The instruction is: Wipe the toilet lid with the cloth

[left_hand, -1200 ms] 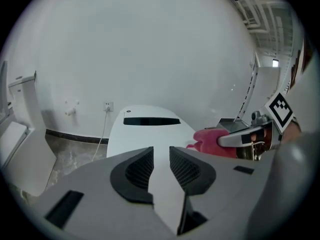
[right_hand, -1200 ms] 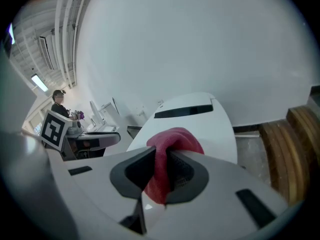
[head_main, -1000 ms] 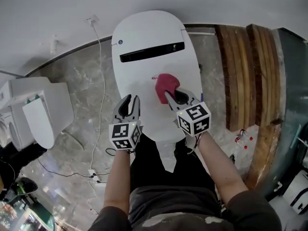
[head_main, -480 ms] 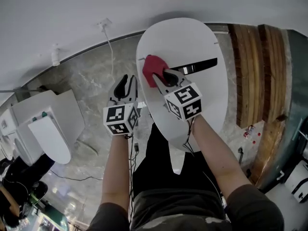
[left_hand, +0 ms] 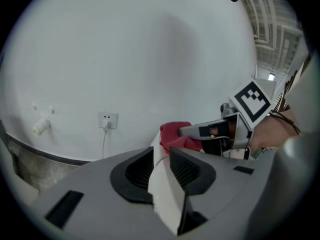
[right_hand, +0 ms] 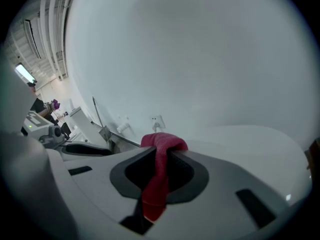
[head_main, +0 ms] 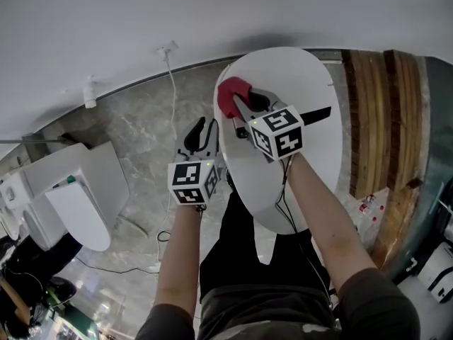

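Two claws: the right claw gripped the cloth at the far edge of the lid, the left claw hung released beside it. Wiping seemed midway, with the near end left

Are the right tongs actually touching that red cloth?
Touching: the right gripper view shows the red cloth pinched between the right tongs, hanging down past their pads.

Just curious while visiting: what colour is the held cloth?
The cloth is pinkish red, clearest in the right gripper view.
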Demonstrator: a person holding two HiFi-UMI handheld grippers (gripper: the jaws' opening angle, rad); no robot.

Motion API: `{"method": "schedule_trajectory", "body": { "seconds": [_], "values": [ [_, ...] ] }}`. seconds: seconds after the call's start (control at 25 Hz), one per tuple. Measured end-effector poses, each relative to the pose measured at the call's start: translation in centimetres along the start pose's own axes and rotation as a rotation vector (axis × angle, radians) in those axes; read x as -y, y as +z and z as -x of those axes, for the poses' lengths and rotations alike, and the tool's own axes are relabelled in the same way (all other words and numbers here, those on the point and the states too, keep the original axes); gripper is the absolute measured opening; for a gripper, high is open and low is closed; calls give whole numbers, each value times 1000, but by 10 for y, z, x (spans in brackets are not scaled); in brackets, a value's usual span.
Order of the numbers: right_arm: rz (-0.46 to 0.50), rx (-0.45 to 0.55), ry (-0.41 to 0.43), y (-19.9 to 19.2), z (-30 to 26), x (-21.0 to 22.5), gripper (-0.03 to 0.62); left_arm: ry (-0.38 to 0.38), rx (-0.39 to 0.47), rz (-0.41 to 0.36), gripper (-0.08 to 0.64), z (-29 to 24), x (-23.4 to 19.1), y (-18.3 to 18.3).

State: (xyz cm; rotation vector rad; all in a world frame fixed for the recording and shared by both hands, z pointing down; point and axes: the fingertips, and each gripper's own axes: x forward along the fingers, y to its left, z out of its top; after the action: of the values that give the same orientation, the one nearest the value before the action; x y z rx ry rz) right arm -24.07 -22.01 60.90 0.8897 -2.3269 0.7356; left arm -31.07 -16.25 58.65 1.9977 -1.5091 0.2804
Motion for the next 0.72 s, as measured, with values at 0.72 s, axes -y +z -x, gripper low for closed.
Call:
{"method": "schedule_trajectory", "body": {
  "seconds": [0.72],
  "values": [
    [-162,84,-195,-3,97,206,49,-17,22,-91,112,-73,110,32]
  ]
}}
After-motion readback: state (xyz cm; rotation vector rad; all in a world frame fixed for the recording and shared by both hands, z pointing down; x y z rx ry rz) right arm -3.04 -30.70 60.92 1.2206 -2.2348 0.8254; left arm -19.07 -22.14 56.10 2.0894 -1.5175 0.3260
